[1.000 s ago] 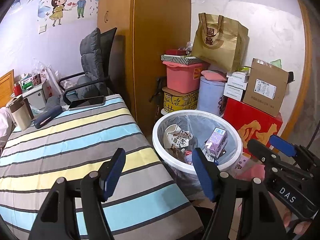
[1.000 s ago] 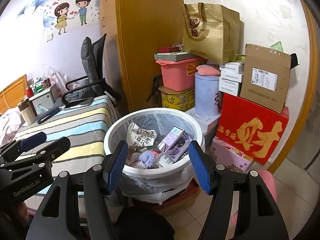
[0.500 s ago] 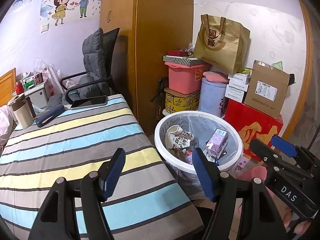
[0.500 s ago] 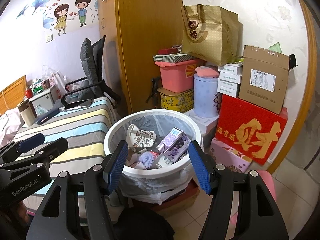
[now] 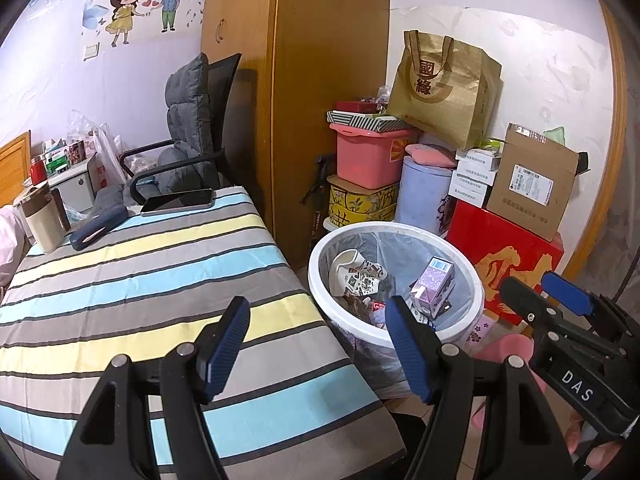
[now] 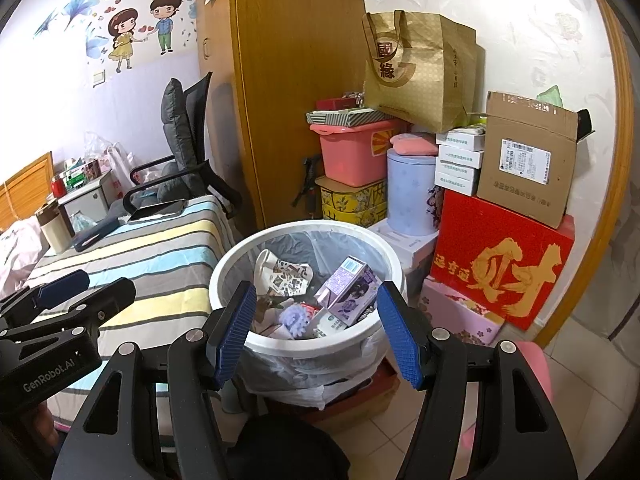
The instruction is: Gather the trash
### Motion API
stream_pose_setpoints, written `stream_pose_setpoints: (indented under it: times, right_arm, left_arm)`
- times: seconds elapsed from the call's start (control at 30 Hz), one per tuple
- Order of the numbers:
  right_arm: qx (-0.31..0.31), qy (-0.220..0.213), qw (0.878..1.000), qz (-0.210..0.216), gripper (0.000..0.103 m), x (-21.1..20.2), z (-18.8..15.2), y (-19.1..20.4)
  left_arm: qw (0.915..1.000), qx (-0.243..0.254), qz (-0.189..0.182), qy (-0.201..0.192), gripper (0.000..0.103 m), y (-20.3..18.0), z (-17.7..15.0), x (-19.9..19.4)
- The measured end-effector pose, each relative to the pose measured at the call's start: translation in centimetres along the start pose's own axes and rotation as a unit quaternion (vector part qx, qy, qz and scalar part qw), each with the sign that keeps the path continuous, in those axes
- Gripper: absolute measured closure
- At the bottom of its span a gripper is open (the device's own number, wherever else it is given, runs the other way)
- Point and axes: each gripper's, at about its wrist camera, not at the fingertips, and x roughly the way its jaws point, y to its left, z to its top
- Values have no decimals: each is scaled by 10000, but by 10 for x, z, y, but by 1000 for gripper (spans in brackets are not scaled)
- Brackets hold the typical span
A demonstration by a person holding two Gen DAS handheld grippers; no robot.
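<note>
Table draped in striped cloth (image 5: pixel 120 280), bands of pale blue, yellow and grey with thin black lines. At far edge: flat dark-screened tablet (image 5: pixel 176 202), dark blue oblong case (image 5: pixel 98 227) just beside it, beige lidded cup (image 5: pixel 42 222) upright near far left corner. Rest of cloth bare. Pale tiled floor (image 6: pixel 592 392) alongside (mostly hidden) carries round white plastic bin with clear liner (image 6: pixel 308 344), just beside table.

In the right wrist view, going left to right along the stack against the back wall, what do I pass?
Pink plastic bin → lavender round container → stack of small white boxes → brown cardboard box, which sits on the red gift box.
</note>
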Motion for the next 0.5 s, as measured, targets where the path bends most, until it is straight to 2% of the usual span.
stream_pose_setpoints:
  times: [0.5]
  right_arm:
    - [1, 17, 10000, 0, 39, 0, 0, 1]
  left_arm:
    - [10000, 44, 42, -73, 31, -3, -2, 0]
